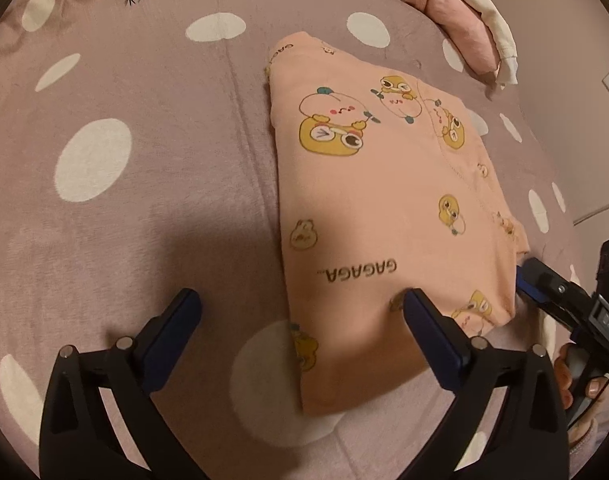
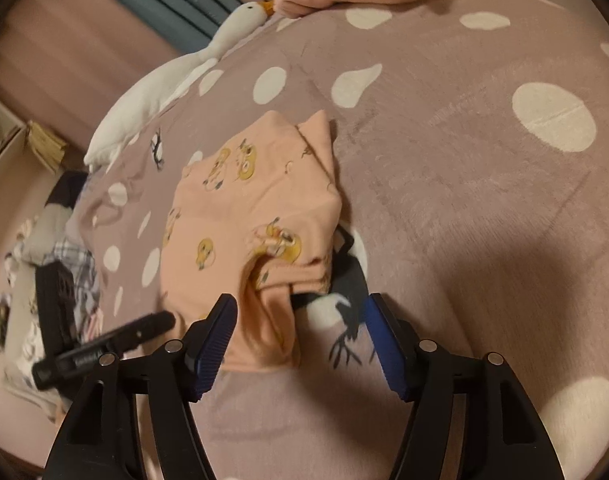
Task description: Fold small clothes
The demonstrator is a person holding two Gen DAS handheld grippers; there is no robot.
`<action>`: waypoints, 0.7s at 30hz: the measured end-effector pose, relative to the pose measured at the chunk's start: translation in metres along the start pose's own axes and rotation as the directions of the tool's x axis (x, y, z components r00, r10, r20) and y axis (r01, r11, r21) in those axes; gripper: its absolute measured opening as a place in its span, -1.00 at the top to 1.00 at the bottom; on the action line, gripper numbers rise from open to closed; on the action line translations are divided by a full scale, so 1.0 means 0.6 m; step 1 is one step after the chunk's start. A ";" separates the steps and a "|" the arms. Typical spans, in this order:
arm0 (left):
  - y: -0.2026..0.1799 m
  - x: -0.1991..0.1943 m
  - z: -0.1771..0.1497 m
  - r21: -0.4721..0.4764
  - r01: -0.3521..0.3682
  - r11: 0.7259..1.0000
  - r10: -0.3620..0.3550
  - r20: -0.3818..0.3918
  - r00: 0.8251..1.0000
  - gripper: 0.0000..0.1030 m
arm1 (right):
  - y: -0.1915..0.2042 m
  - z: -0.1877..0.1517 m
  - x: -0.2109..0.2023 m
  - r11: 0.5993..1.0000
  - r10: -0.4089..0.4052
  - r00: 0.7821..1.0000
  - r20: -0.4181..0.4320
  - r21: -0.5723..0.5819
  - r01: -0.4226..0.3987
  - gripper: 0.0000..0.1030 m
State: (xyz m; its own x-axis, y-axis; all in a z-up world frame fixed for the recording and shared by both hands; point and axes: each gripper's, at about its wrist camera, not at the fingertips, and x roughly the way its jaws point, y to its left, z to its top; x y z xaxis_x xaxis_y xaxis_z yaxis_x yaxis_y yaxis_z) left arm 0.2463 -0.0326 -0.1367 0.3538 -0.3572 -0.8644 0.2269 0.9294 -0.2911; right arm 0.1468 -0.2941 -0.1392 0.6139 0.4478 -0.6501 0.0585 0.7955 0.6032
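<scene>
A small peach garment [image 1: 380, 200] with yellow cartoon prints and the word GAGAGA lies folded flat on the mauve dotted bedspread [image 1: 144, 160]. My left gripper [image 1: 302, 310] is open just above its near edge, one finger over the cloth, the other over the bedspread, holding nothing. My right gripper [image 2: 300, 316] is open and empty, with the garment's [image 2: 256, 216] near corner lying between its fingers. The right gripper also shows in the left wrist view [image 1: 544, 284] at the garment's right edge. The left gripper shows in the right wrist view [image 2: 152, 326], blurred.
A pink garment [image 1: 460, 20] and a cream one [image 1: 492, 12] lie piled at the far side of the bed. A white plush goose [image 2: 176, 76] lies along the bed's edge. Clothes and a dark basket [image 2: 56, 288] sit on the floor beside the bed.
</scene>
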 end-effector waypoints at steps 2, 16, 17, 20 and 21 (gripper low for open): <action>0.001 0.001 0.005 -0.009 0.021 1.000 -0.021 0.002 1.000 -0.99 | -0.003 0.011 0.009 1.000 0.017 1.000 0.004 0.022 -0.017 -0.28; 0.012 0.022 0.045 -0.172 0.372 0.912 -0.371 0.040 0.928 -0.98 | 0.000 0.063 0.066 0.985 0.148 0.989 -0.007 0.094 -0.147 -0.28; 0.016 0.023 0.046 -0.184 0.386 0.904 -0.385 0.046 0.922 -0.97 | 0.001 0.067 0.071 0.982 0.162 0.987 -0.013 0.098 -0.160 -0.28; 0.021 0.027 0.051 -0.213 0.410 0.887 -0.407 0.059 0.912 -0.97 | 0.007 0.077 0.087 0.977 0.190 0.981 -0.023 0.102 -0.187 -0.28; 0.019 0.027 0.053 -0.213 0.405 0.889 -0.402 0.059 0.914 -0.97 | 0.009 0.079 0.090 0.977 0.194 0.981 -0.027 0.098 -0.191 -0.28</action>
State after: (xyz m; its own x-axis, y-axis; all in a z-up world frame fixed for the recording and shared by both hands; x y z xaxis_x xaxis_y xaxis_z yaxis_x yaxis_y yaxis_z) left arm 0.2835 -0.0310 -0.1412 0.2852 -0.7054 -0.6488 0.1515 0.7016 -0.6962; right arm 0.2177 -0.2850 -0.1495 0.5922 0.6047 -0.5326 0.0170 0.6514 0.7585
